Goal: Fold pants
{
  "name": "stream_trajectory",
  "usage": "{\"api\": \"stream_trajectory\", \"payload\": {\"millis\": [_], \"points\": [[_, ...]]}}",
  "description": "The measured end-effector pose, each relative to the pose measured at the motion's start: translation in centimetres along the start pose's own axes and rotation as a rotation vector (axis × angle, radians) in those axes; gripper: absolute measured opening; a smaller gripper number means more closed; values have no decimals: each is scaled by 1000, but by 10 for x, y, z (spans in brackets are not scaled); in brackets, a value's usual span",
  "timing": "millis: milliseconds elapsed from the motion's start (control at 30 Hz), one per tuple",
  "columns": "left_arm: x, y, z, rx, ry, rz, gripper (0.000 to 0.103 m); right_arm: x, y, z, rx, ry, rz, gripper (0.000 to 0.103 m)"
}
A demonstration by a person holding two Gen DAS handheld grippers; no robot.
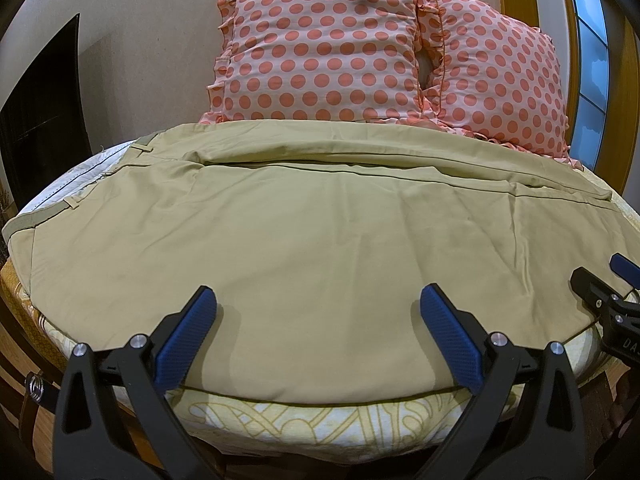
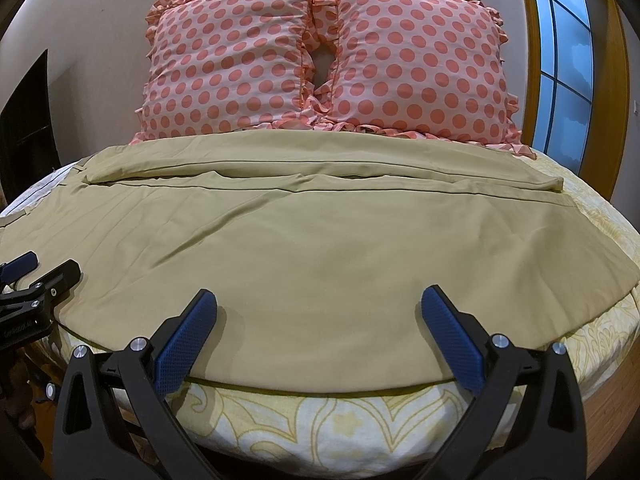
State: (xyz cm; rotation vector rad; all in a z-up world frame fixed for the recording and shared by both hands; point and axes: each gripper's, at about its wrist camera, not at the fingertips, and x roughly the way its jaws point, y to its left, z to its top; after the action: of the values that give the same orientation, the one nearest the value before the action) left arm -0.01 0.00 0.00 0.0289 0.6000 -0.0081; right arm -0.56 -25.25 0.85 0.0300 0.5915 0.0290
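Khaki pants (image 1: 320, 232) lie spread flat across the bed, waistband at the left (image 1: 28, 232), leg hems at the right; they also show in the right wrist view (image 2: 312, 248). One leg lies behind the other, with a long seam between them. My left gripper (image 1: 318, 304) is open and empty over the near edge of the pants. My right gripper (image 2: 318, 304) is open and empty over the same near edge, further right. Each gripper shows at the edge of the other's view: the right gripper (image 1: 600, 280), the left gripper (image 2: 44, 272).
Two pink pillows with orange dots (image 1: 320, 48) (image 2: 416, 64) lean against the wall behind the pants. A yellow patterned bedsheet (image 2: 312, 420) covers the mattress. A window (image 2: 560, 56) is at the right, a dark panel (image 1: 44, 104) at the left.
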Motion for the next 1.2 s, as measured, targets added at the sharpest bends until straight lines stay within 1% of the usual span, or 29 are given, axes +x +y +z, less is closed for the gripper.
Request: {"api": "stream_trajectory", "payload": {"millis": [800, 900, 933, 1200], "points": [[0, 0, 0, 0, -2, 0, 101, 0, 1, 0, 2, -2, -2, 102], [0, 0, 0, 0, -2, 0, 101, 1, 6, 1, 3, -6, -1, 102], [0, 0, 0, 0, -1, 0, 101, -1, 0, 1, 2, -8, -1, 102], [0, 0, 0, 1, -3, 0, 101, -2, 0, -2, -9, -22, 13, 102]]}}
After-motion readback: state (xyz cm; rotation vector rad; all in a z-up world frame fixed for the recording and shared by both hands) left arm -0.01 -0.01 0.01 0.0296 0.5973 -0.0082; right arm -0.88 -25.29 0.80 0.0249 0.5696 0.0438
